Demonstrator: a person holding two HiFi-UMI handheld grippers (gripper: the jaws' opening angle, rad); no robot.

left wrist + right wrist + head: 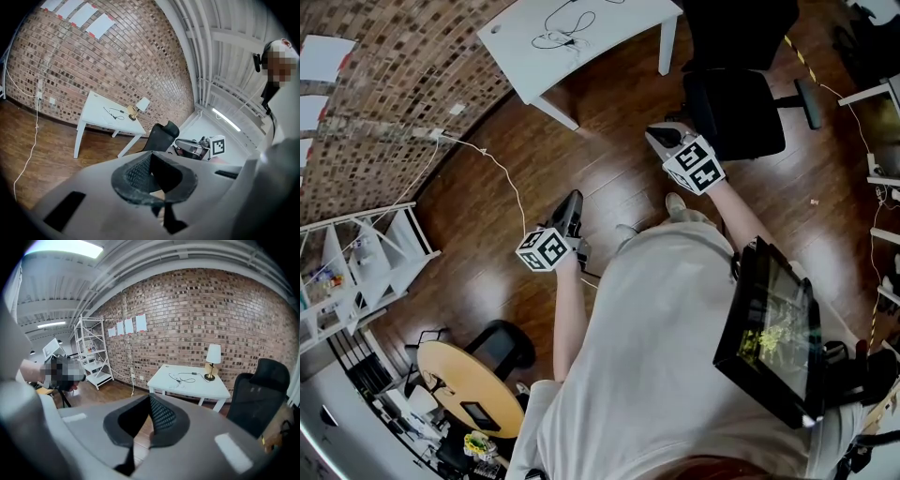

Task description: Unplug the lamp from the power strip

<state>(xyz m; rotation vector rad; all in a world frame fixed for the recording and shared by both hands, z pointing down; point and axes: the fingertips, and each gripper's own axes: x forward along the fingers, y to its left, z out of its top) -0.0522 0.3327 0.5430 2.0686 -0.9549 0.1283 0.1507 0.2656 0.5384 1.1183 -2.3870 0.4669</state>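
Note:
A small lamp (213, 359) with a white shade and brass base stands at the back of a white table (197, 385), against the brick wall. A black cable (183, 377) lies coiled on the tabletop beside it; I cannot make out a power strip. The left gripper view has the same lamp (140, 105) and table (101, 115) far off. Only the table's near part (609, 33) and the cable (564, 28) show in the head view. My left gripper (574, 202) and right gripper (661, 133) hover over the wooden floor, well short of the table. Both are shut and hold nothing.
A black office chair (736, 103) stands right of the table, just beyond my right gripper. A white cable (502, 178) runs from a wall socket across the floor. White shelving (356, 272) lines the left wall, and a round wooden table (473, 389) sits behind me.

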